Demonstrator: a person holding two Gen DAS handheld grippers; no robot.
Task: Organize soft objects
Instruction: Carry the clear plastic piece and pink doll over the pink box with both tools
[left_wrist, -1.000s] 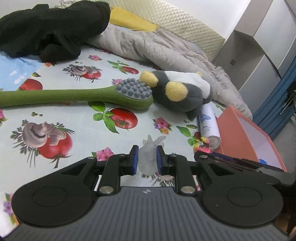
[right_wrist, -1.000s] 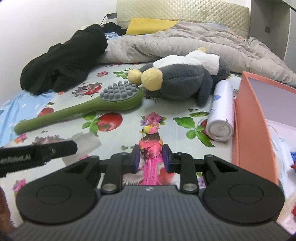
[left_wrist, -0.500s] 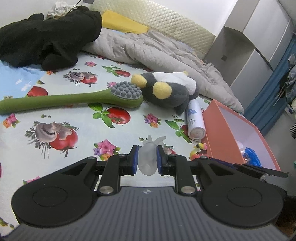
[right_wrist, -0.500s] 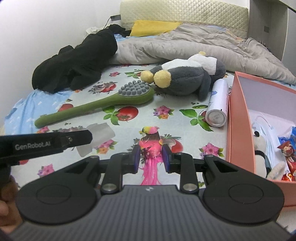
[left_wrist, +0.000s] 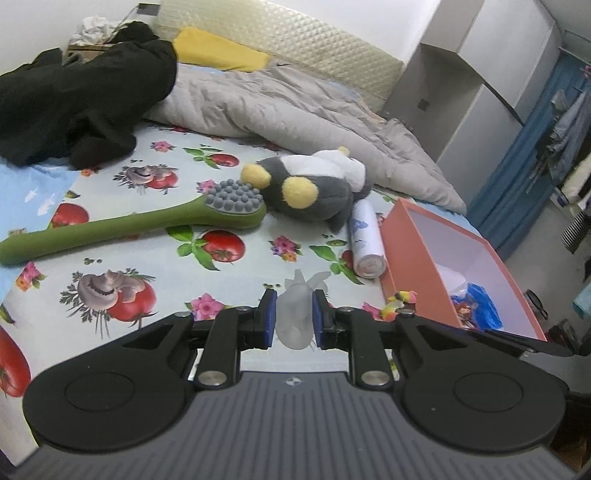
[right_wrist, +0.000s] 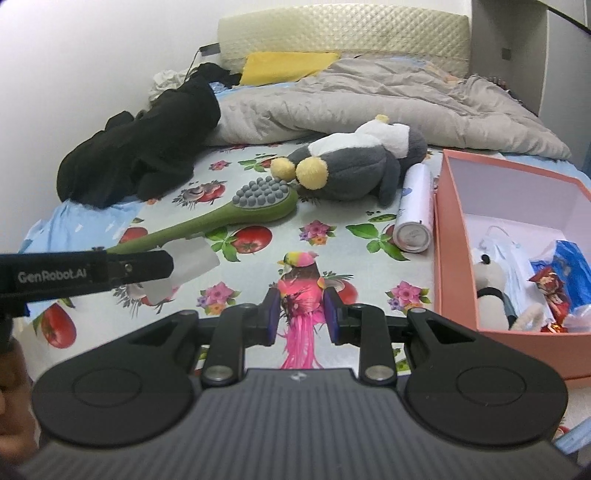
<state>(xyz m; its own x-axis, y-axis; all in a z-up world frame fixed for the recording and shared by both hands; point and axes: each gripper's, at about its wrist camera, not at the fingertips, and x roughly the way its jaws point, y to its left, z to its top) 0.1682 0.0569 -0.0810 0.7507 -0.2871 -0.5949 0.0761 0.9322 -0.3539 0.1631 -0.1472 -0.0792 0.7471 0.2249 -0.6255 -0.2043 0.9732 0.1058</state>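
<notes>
The right gripper (right_wrist: 300, 315) is clamped on a pink feathered toy bird (right_wrist: 301, 291), its bright head poking up past the pads and its long pink tail streaming back toward the handle, so the bird's long axis runs along the tongs rather than across them. The left gripper (left_wrist: 294, 316) is likewise closed on a small translucent white soft toy (left_wrist: 298, 306), squeezed between the blue pads with a couple of nubs sticking forward. Both toys hang clear of the flowered bedsheet (left_wrist: 155, 273). What matters for the coming move is the salmon-pink open box (right_wrist: 448, 236), which sits to the right of both grippers at the bed's right edge; it already holds a small panda plush (right_wrist: 487, 278) and some blue packets (right_wrist: 570, 266). From the right wrist view the box wall is just beside the bird, with the left gripper well off to the far left, so I'd judge the right hand is the nearer and should swing rightward over the rim first. Beyond the tongs, farther up the bed, lie a white cylindrical can (right_wrist: 415, 214) alongside the box's left wall, a grey plush penguin (left_wrist: 310, 188), and a green massage brush (left_wrist: 147, 221), all not yet put away.
</notes>
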